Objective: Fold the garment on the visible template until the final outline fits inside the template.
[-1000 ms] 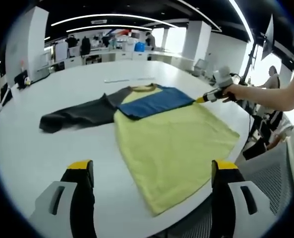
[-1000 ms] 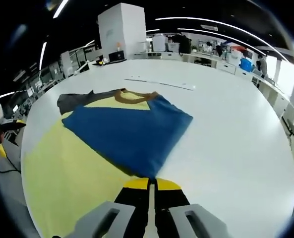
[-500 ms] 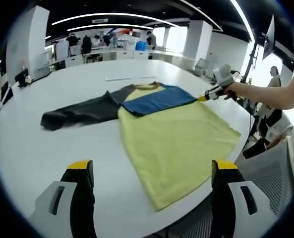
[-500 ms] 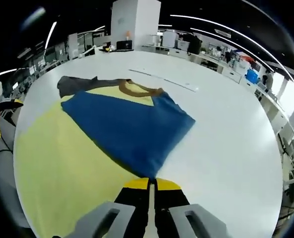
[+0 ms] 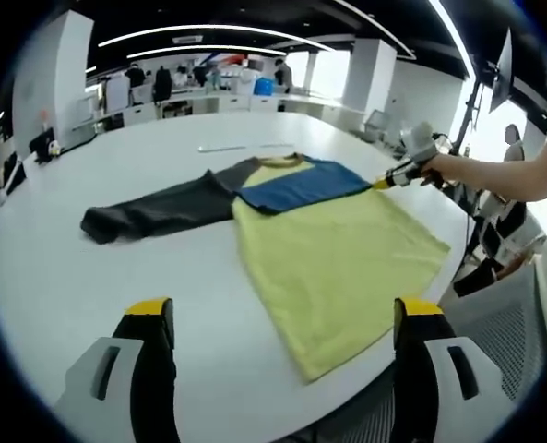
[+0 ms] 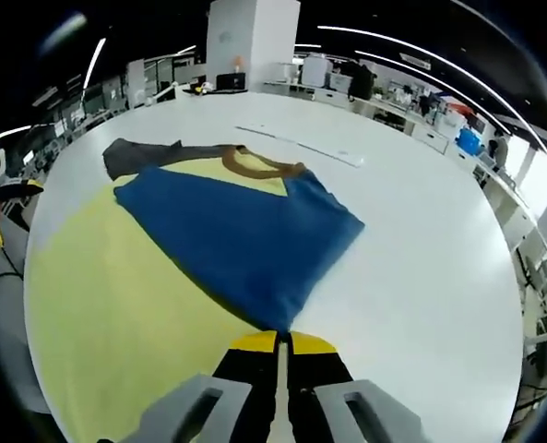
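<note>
On the white worktop (image 5: 61, 277) lies the garment (image 5: 338, 249), its yellow body spread flat toward the near edge, one dark grey sleeve (image 5: 153, 208) stretched out sideways and the blue sleeve (image 5: 301, 185) folded inward across the chest below the tan collar (image 6: 259, 166). Left claw (image 5: 282, 328): jaws spread wide apart, holding nothing, poised above the worktop short of the garment's hem. Right claw (image 6: 278, 343): jaws pressed together on the tip of the blue sleeve (image 6: 245, 240), at the garment's edge; in the left gripper view it appears at the far side (image 5: 384, 184), carried by a person's hand (image 5: 439, 169). Beyond the collar, a thin pale strip (image 6: 301, 148) rests on the worktop.
</note>
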`<action>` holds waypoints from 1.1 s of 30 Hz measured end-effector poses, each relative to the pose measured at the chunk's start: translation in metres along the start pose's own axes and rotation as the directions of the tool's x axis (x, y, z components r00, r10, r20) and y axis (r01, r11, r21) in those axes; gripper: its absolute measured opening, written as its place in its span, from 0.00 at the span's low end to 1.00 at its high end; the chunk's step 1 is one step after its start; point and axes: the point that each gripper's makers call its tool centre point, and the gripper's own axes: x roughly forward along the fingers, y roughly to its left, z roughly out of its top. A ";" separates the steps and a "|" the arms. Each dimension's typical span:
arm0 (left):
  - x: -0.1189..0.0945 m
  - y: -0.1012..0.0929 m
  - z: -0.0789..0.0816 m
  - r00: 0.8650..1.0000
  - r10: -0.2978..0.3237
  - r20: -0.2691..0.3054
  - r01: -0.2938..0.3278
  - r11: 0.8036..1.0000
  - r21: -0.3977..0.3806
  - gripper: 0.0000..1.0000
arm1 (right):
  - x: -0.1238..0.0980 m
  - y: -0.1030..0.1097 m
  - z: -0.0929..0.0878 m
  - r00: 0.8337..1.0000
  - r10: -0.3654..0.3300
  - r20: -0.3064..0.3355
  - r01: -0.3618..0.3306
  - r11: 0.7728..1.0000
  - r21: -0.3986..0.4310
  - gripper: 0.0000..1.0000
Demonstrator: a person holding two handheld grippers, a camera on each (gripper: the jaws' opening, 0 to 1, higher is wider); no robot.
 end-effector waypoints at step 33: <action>-0.001 0.007 0.005 1.000 0.012 0.020 -0.011 1.000 -0.022 0.95 | -0.012 -0.009 0.015 0.993 0.028 0.110 -0.048 0.982 0.180 0.36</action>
